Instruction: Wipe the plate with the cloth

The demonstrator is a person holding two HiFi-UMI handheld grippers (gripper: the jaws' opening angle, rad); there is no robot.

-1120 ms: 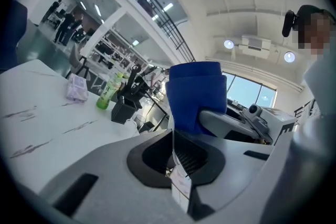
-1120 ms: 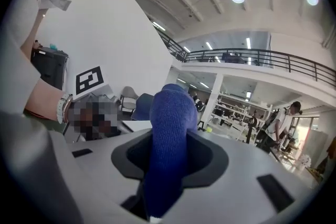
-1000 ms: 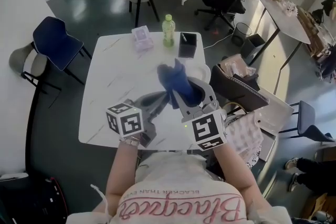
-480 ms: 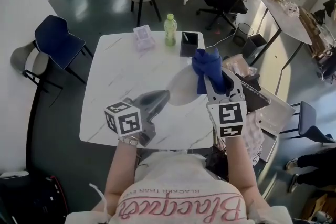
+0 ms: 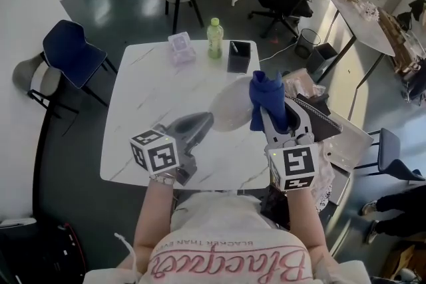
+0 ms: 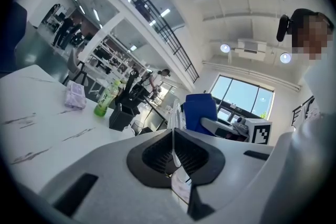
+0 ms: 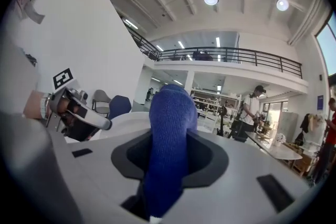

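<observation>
Over table (image 5: 150,100) | cloth (image 5: 267,100) left plate (image 5: 229,110) face | now beside its right rim

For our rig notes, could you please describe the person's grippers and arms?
The left gripper and right gripper are grey with dark pads; each carries a white cube with black markers. Forearms are bare; the top is white with pink lettering.

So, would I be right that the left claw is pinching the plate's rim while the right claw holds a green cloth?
Not quite: the cloth in the right claw is blue, not green, as the right gripper view shows. The left claw does pinch the plate by its rim.
</observation>
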